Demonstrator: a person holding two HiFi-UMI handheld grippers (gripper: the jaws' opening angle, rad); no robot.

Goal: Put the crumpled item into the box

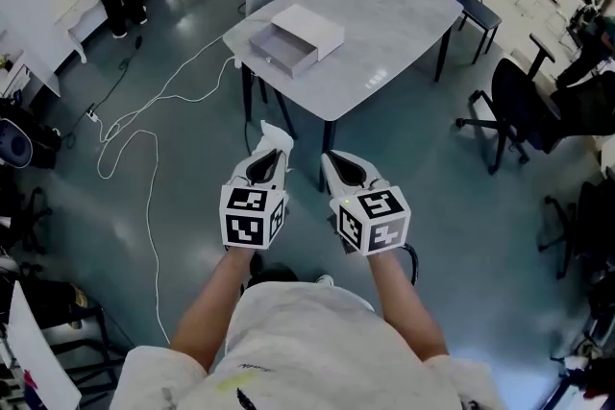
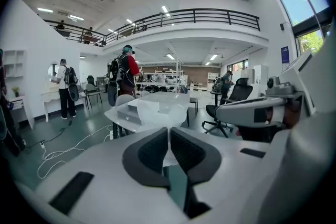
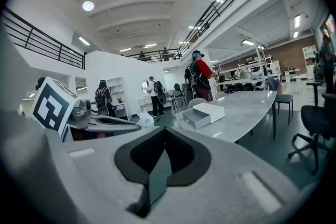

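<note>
Two claws hang side by side, well short of the counter (image 1: 394, 14). The left claw (image 1: 267, 160) is clamped on the crumpled item (image 1: 275, 135), a thin, white, creased sheet that protrudes past the tips. The right claw (image 1: 341, 170) is closed on nothing. The box (image 1: 293, 38) sits at the near-left corner of the smooth grey counter. It is pale and rectangular, with its drawer tray open upward. Recommendation: hold the item firmly, bring it over the tray and lower it inside before release, as such light material may spring out.
</note>
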